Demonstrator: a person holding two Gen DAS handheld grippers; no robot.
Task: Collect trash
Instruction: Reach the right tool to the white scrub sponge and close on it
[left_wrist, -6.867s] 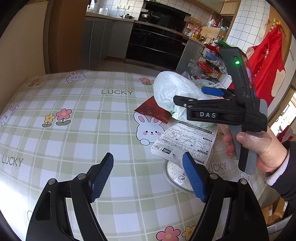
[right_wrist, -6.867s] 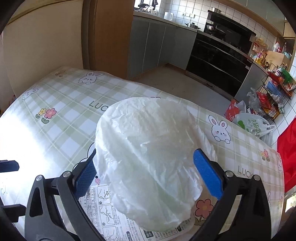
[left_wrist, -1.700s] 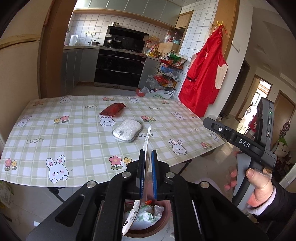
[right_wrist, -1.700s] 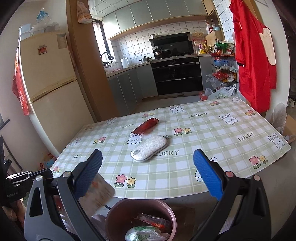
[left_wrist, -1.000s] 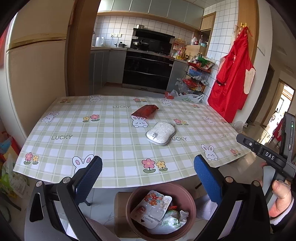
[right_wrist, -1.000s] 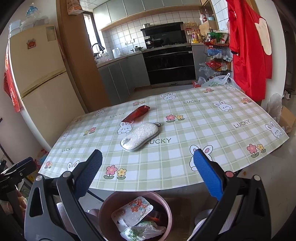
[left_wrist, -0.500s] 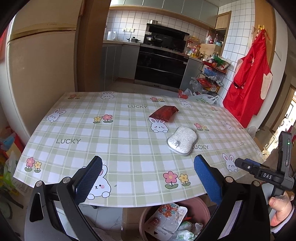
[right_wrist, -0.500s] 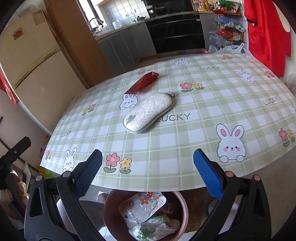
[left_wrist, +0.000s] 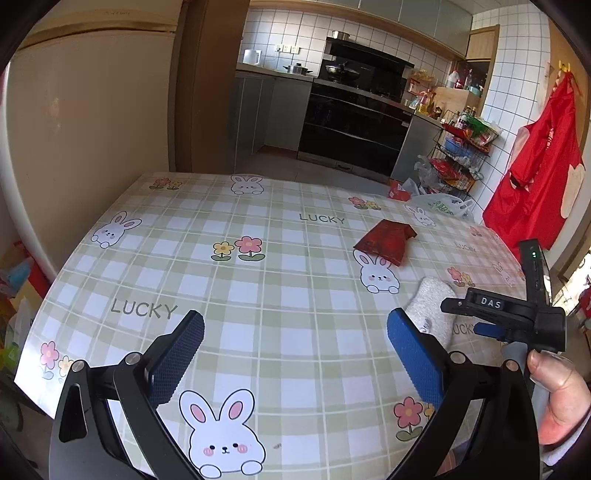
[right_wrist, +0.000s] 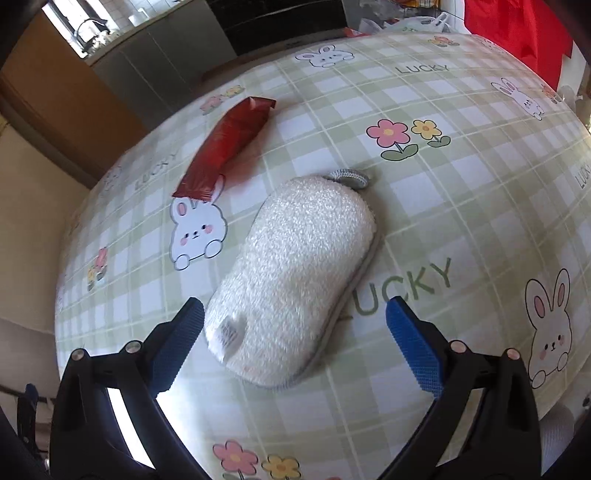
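A white-grey sponge pad (right_wrist: 295, 269) lies on the checked tablecloth (right_wrist: 461, 192); it also shows in the left wrist view (left_wrist: 430, 306). A red foil wrapper (right_wrist: 229, 144) lies beyond it, also seen in the left wrist view (left_wrist: 386, 240). My right gripper (right_wrist: 295, 332) is open and empty, low over the near end of the sponge, with the jaws wide on either side. It shows from outside in the left wrist view (left_wrist: 487, 325). My left gripper (left_wrist: 295, 350) is open and empty above the table's near part, left of the sponge.
A fridge (left_wrist: 85, 122) stands left of the table. Kitchen cabinets and an oven (left_wrist: 351, 125) are behind it. A wire rack (left_wrist: 465, 155) with bags stands at the back right, and a red apron (left_wrist: 535, 170) hangs on the right wall.
Both grippers have moved from above the floor bin forward over the table. The right gripper has dropped close to the sponge. The bin has left both views.
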